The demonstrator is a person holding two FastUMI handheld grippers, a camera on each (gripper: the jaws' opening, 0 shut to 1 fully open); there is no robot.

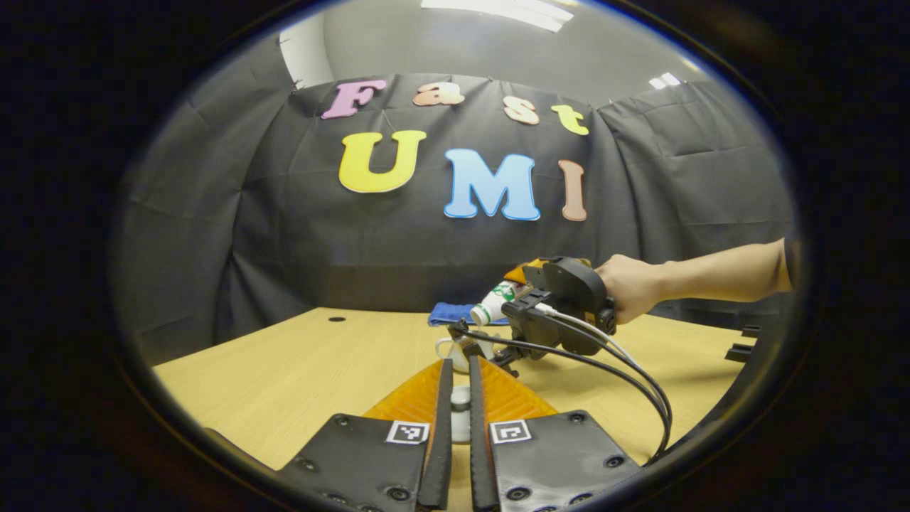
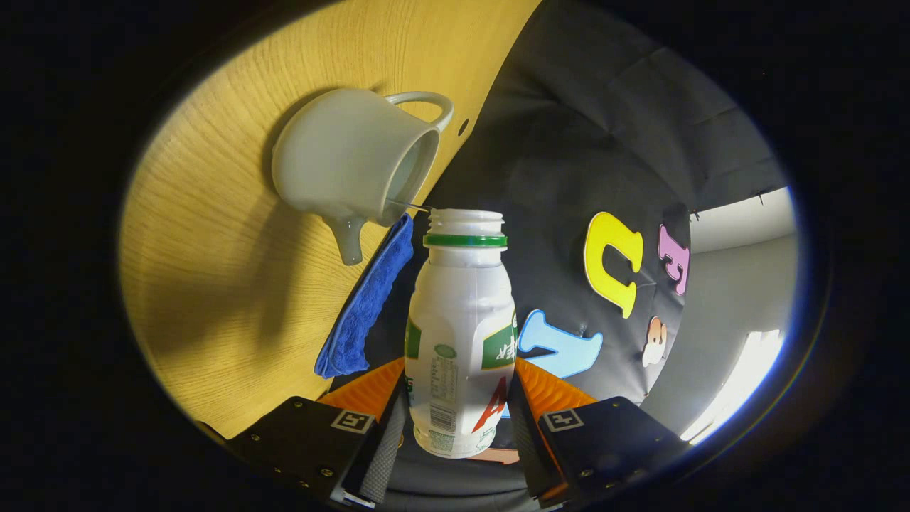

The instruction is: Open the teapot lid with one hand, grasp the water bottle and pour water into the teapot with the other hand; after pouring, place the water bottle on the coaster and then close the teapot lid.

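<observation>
**White bottle tipped over open teapot**

Pale, knobbed teapot lid (image 1: 461,400) sits pinched between the left gripper (image 1: 460,398) fingers, above the wooden table (image 1: 298,370). Right gripper (image 2: 455,419) fingers clamp the smooth plastic water bottle (image 2: 461,334), mouth uncapped, near the glazed teapot (image 2: 355,163) rim. Fuzzy blue cloth (image 2: 366,306) lies beside the teapot.

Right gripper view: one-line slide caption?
Right gripper tips an uncapped water bottle toward the open teapot beside a blue cloth.

One teapot (image 2: 352,160), one bottle (image 2: 461,334), one blue cloth (image 2: 366,302).
</observation>
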